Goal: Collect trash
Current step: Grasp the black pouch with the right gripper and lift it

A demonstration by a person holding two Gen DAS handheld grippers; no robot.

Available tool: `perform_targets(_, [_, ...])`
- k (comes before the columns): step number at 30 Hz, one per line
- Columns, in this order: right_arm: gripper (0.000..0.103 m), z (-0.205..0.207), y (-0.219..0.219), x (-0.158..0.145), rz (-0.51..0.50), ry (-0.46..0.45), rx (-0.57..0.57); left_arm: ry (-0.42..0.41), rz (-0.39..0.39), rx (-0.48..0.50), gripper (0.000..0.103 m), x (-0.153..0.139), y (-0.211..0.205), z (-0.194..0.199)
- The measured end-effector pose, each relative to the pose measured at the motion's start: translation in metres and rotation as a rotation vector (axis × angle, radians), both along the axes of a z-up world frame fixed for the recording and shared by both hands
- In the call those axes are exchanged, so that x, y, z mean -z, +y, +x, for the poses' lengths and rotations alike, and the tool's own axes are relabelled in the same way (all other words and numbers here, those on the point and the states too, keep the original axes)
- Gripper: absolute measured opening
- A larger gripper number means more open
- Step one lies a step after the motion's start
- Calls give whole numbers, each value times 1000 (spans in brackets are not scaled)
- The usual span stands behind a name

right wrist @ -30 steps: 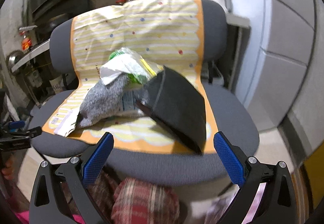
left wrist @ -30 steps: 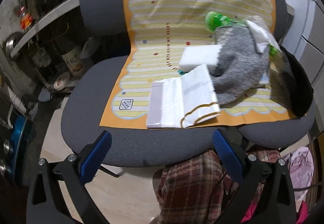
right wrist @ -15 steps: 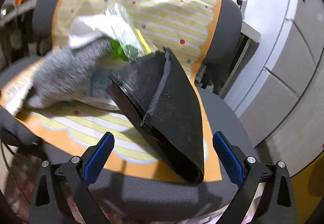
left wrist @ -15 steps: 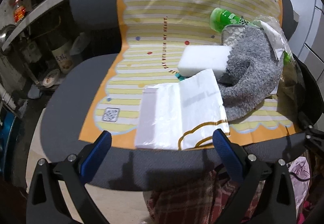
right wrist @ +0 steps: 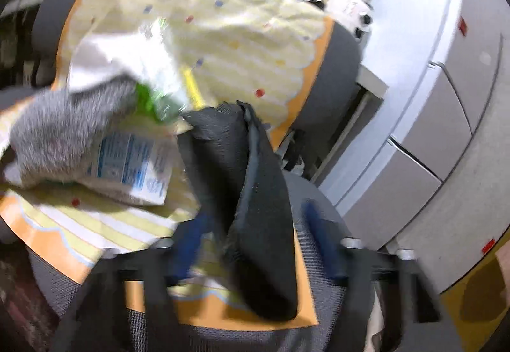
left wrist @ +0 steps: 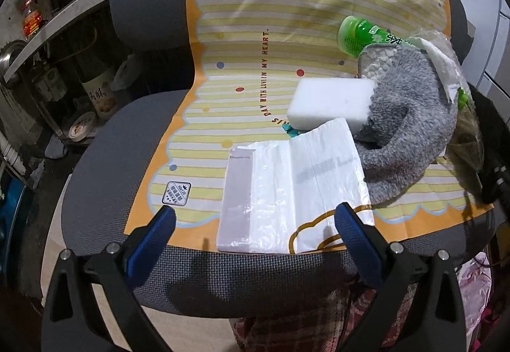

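One line of red print, "DAY WITH LOVE IN MY HEART.", ran up the yellow-striped, orange-edged plastic sheet (left wrist: 255, 33) covering the grey office chair (left wrist: 105, 167). The left gripper (left wrist: 255, 224) stood wide apart, straddling the near edge of a flat white plastic bag (left wrist: 287, 192). The right gripper (right wrist: 255, 243) had just been closing around a black mesh bag (right wrist: 255, 192); blur hid whether its pads pressed it.

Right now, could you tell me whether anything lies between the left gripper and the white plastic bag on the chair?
Nothing visible does: the left gripper hangs open over the white plastic bag's near edge, with no other item between them.
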State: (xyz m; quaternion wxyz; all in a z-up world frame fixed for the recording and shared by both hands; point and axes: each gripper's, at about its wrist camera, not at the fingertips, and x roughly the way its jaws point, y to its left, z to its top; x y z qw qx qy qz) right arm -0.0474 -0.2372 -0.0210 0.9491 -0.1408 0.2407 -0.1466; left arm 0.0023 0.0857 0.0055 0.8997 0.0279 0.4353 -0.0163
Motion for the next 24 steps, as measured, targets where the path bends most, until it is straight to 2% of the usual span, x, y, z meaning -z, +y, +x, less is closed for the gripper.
perform_targets(2, [31,-6,-22,-10,98,-25,3,-5,0,10,97,-2,-1,-2])
perform_targets(3, [21,-9,-33,-14,161,-34,7,-10,1,17,97,-3,-3,-5])
perform_targets(6, [6,-21,-78,-26,375,-89,52,-28,-2,35,97,-8,-4,-11])
perform_targets(10, [3,-58,-112,-33,584,-164,86,-60,-6,53,97,-16,-1,-20])
perform_targets(12, [4,-77,-114,-42,607,-184,108,-74,-3,52,97,-19,2,-24])
perform_targets(16, [4,-109,-87,-49,557,-172,94,-70,-27,96,96,-15,3,-29])
perform_targets(19, [4,-116,-74,-43,552,-137,66,-52,-68,170,96,-4,-7,-29])
perform_targets(22, [4,-114,-68,-34,561,-114,60,-29,-90,194,96,5,-23,-23])
perform_targets(24, [4,-110,-67,-30,575,-100,60,-50,-69,223,96,11,-40,-16])
